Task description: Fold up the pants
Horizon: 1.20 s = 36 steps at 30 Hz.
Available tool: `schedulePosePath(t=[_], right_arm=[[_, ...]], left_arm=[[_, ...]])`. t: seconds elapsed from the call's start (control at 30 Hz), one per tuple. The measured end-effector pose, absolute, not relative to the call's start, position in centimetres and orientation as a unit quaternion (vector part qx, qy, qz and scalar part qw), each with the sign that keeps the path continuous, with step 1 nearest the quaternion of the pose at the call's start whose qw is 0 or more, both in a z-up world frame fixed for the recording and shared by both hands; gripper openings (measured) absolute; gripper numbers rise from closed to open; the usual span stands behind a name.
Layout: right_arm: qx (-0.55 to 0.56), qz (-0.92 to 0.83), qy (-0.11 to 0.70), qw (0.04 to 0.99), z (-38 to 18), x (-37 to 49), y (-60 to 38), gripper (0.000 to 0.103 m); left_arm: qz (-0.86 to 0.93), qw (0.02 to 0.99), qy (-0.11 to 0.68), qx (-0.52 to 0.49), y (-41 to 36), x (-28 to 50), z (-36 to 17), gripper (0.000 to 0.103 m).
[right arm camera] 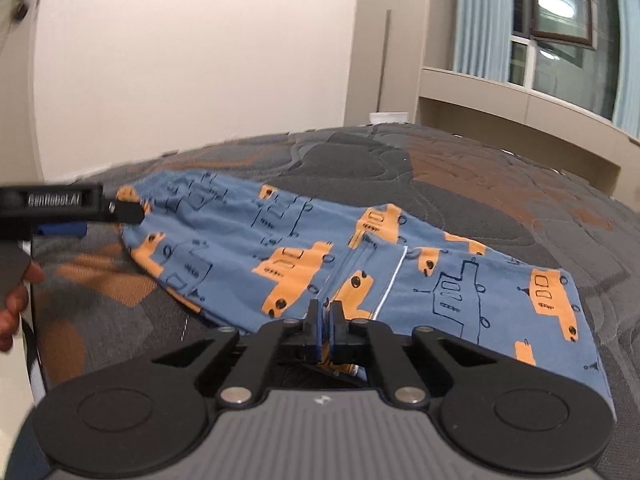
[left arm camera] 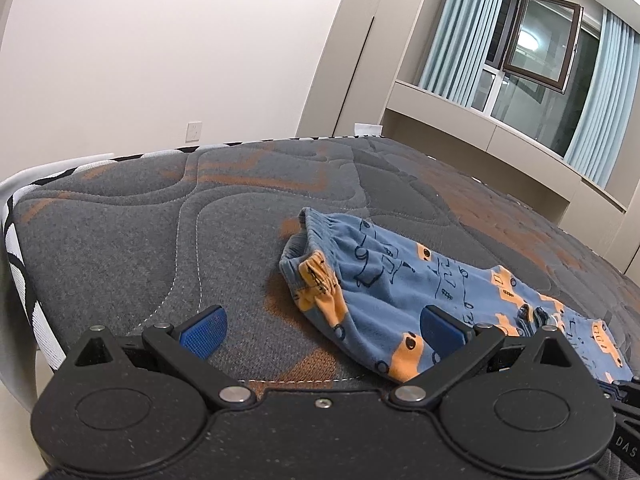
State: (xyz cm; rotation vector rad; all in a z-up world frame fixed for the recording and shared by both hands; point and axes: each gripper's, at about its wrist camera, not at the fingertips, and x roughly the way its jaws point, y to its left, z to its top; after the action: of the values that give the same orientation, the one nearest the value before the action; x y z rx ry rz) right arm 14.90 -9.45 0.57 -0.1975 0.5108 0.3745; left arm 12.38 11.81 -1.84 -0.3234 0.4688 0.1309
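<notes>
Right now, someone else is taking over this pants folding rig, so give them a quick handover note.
Right gripper: shut on the near edge of the pants, at about the middle.
Left gripper: open, holding nothing, low over the waistband end, one blue pad above the cloth.
Pants: blue with orange vehicles, laid out across the grey mattress.
Done: one grip taken. No fold shows yet.
Left: close the left gripper on the fabric, then fold the pants over and smooth them.

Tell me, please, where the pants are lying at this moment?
The pants lie spread on the grey quilted mattress, near its front edge, with the right gripper pinching their near hem and the open left gripper by the waistband end.
</notes>
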Motion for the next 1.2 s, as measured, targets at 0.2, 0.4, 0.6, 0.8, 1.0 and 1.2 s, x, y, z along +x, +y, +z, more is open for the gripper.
schedulePosePath(t=[0.2,0.4,0.6,0.8,1.0,1.2], right_arm=[[-0.084,0.198,0.22,0.952,2.2,15.0,-10.5,0.058],[-0.105,0.133,0.199,0.965,2.5,17.7,-10.9,0.072],[-0.129,0.098,0.233,0.959,0.5,20.0,-10.6,0.077],[-0.123,0.101,0.207,0.965,0.8,19.0,-10.9,0.095],[-0.126,0.107,0.205,0.965,0.8,18.8,-10.9,0.103],[-0.122,0.103,0.173,0.972,1.4,17.5,-11.2,0.103]], left_arm=[[0.067,0.957,0.234,-0.156,11.7,12.9,-1.8,0.102],[0.072,0.957,0.233,-0.159,11.9,12.7,-2.0,0.102],[0.081,0.956,0.228,-0.166,12.6,13.6,-2.2,0.102],[0.083,0.953,0.228,-0.18,13.0,14.6,-1.9,0.102],[0.087,0.953,0.232,-0.173,12.5,15.2,-2.0,0.102],[0.089,0.953,0.235,-0.168,12.4,15.3,-2.0,0.102]])
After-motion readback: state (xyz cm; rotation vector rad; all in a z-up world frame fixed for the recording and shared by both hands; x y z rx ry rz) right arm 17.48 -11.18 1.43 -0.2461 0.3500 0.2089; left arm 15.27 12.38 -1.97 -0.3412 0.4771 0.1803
